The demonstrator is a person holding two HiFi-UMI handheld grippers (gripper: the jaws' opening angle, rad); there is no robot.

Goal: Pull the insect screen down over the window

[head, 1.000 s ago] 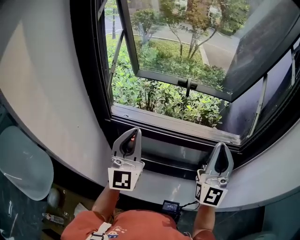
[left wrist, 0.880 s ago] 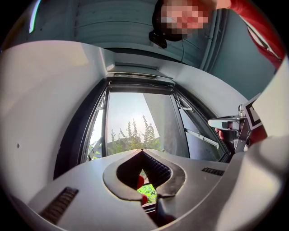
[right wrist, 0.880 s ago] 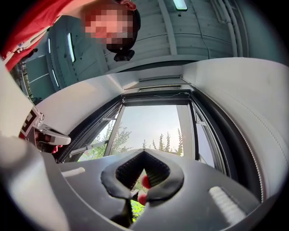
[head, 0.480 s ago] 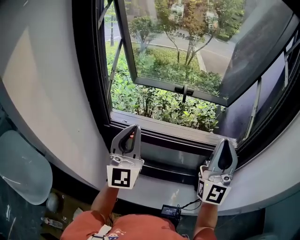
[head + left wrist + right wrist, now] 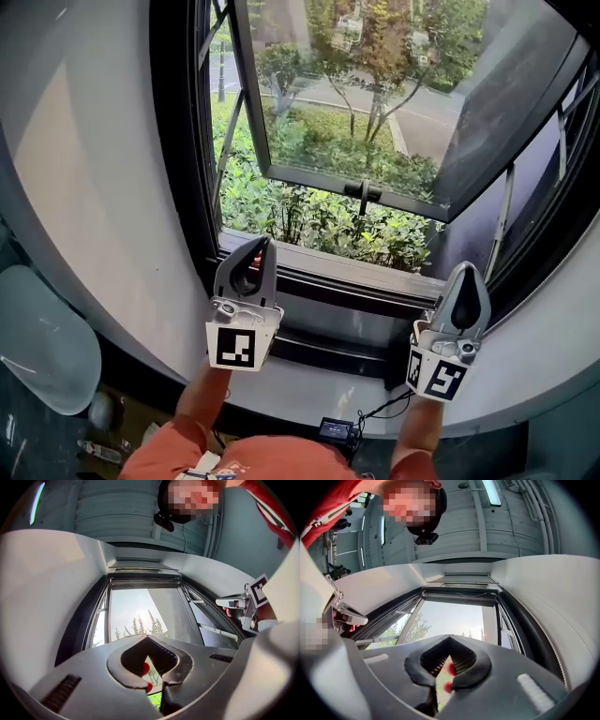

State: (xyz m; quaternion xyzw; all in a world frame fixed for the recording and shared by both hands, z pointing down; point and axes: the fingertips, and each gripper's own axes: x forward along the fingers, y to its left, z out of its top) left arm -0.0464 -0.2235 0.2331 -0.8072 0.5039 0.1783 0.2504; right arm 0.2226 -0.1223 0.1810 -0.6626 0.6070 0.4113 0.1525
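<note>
Two grippers, left gripper [image 5: 260, 246] and right gripper [image 5: 469, 272]: jaws together, nothing between them, above grey sill [image 5: 319, 373] | insect screen [image 5: 459, 598]: dark bar at head of window frame | sash [image 5: 375, 94]: swung outward over shrubs [image 5: 319, 217] | wall [image 5: 94, 187]: white, curved

Above the sill [image 5: 328, 264] the way through the black frame [image 5: 178, 169] is free (only air and shrubs [image 5: 319, 220] beyond), up to the frame's top bar [image 5: 461, 597]. The out-tilted sash [image 5: 394, 103] with its handle [image 5: 364, 193] bounds it outward. Slanted stays [image 5: 230, 141] cross both side edges.
</note>
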